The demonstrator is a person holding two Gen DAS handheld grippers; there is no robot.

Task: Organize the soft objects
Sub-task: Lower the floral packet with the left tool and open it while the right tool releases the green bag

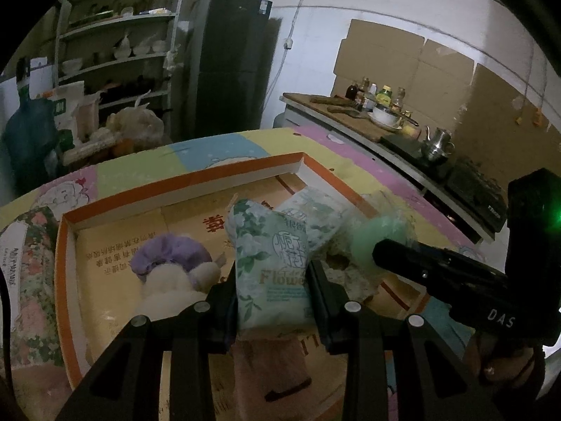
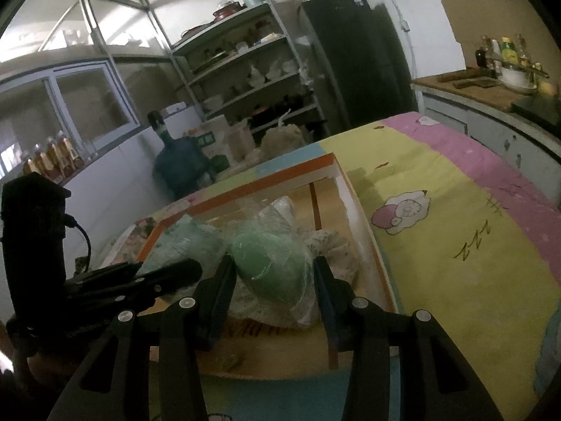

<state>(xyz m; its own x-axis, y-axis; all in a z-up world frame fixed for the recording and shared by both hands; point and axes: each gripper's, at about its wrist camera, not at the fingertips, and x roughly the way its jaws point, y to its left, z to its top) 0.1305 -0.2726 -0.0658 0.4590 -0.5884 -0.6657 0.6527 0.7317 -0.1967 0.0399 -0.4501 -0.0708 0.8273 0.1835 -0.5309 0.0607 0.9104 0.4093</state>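
A shallow orange-rimmed cardboard box (image 1: 182, 182) lies on a colourful cartoon sheet. My left gripper (image 1: 271, 280) is shut on a green floral tissue pack (image 1: 270, 256), held upright over the box. A second tissue pack (image 1: 315, 214) lies behind it. A purple and white plush toy (image 1: 171, 263) rests in the box at the left. My right gripper (image 2: 273, 277) is shut on a green soft thing in clear plastic wrap (image 2: 270, 266), just above the box (image 2: 354, 203). That wrapped thing (image 1: 368, 242) and the right gripper's finger (image 1: 420, 266) show at the right of the left wrist view.
A floral tissue pack (image 1: 28, 273) lies outside the box on the left. A pinkish cloth (image 1: 270, 365) sits under the left gripper. A counter with bottles, a bowl and a kettle (image 1: 434, 140) runs on the right. Shelves (image 1: 115, 52) and a dark fridge (image 1: 228, 63) stand behind.
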